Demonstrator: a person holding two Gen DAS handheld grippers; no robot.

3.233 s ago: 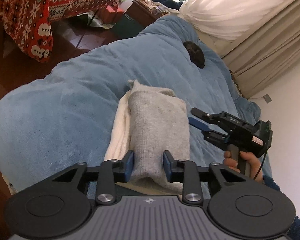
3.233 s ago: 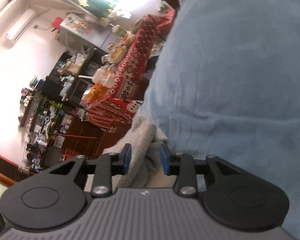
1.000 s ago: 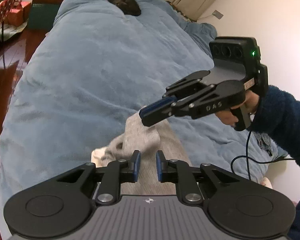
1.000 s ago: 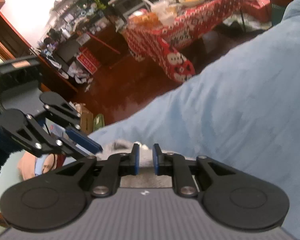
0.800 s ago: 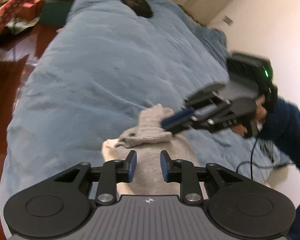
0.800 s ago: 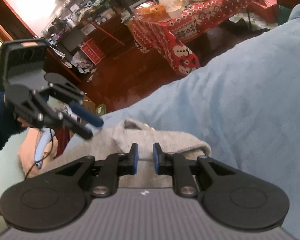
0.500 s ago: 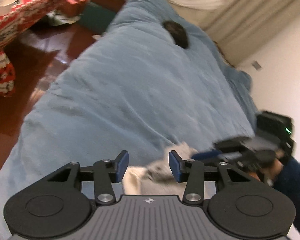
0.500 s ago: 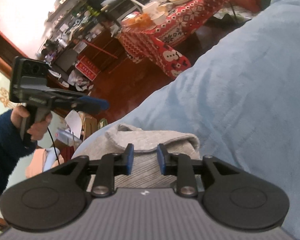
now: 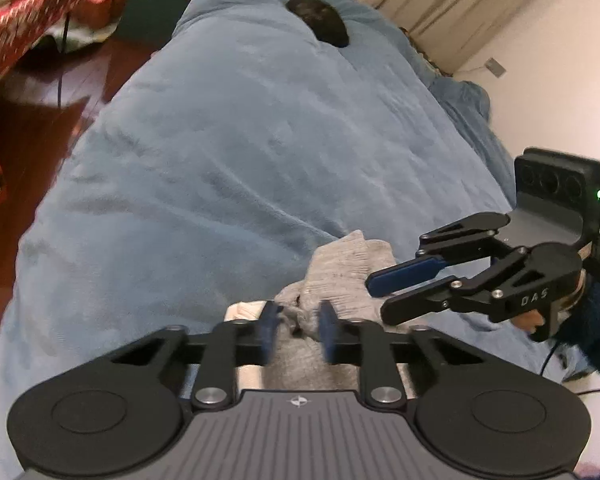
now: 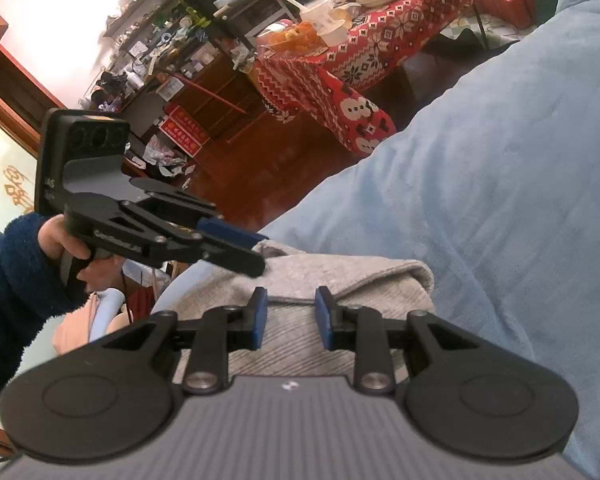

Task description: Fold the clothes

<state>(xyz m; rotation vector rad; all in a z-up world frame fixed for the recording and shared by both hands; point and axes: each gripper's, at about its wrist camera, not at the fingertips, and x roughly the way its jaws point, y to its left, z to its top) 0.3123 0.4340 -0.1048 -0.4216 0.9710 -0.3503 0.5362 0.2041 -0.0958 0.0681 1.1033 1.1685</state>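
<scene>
Lying on the bed (image 9: 228,128), the grey sweater (image 10: 320,276) is flanked by both hand-held grippers, left (image 9: 295,330) and right (image 10: 290,317), each spread and holding nothing.

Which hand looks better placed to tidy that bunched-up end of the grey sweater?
Probably the left gripper: its open fingers sit either side of the crumpled end of the grey sweater. The right gripper, also open, hovers over a flat, smooth part.

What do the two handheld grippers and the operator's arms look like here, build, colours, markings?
Both are black linkage-style units. The right gripper has blue finger pads, pale "DAS" lettering on its body, a boxy rear module with three round openings and a green light, and a black cable below. The left gripper matches: blue pads, pistol grip, same boxy module. Both wrists wear fuzzy dark navy sleeves.
</scene>
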